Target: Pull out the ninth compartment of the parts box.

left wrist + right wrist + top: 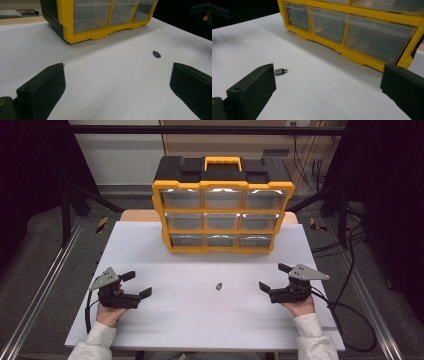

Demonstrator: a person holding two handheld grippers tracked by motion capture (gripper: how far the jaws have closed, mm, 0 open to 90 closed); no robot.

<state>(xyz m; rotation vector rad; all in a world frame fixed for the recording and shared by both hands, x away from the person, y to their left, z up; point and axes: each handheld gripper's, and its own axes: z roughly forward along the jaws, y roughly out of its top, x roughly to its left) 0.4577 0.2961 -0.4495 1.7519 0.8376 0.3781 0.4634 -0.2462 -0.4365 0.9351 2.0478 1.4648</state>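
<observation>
A small dark grey metal adapter plug (pixel 219 286) lies loose on the white surface (pixel 200 320), roughly mid-width, nearer the front edge than the back, w/ nothing touching it. The yellow-and-black plastic drawer organiser w/ clear bins (pixel 222 210) stands well behind it at the back edge. Left tool (pixel 136 285) and right tool (pixel 272 277) both rest on the surface w/ jaws spread wide, empty, each pointing inward toward the plug. The plug sits between them, a bit closer to the right tool; in the right gripper view it lies just beyond the left-hand jaw, long axis approx. across the view. The right tool probably reaches first, swinging slightly left to straddle the plug's short width.
</observation>
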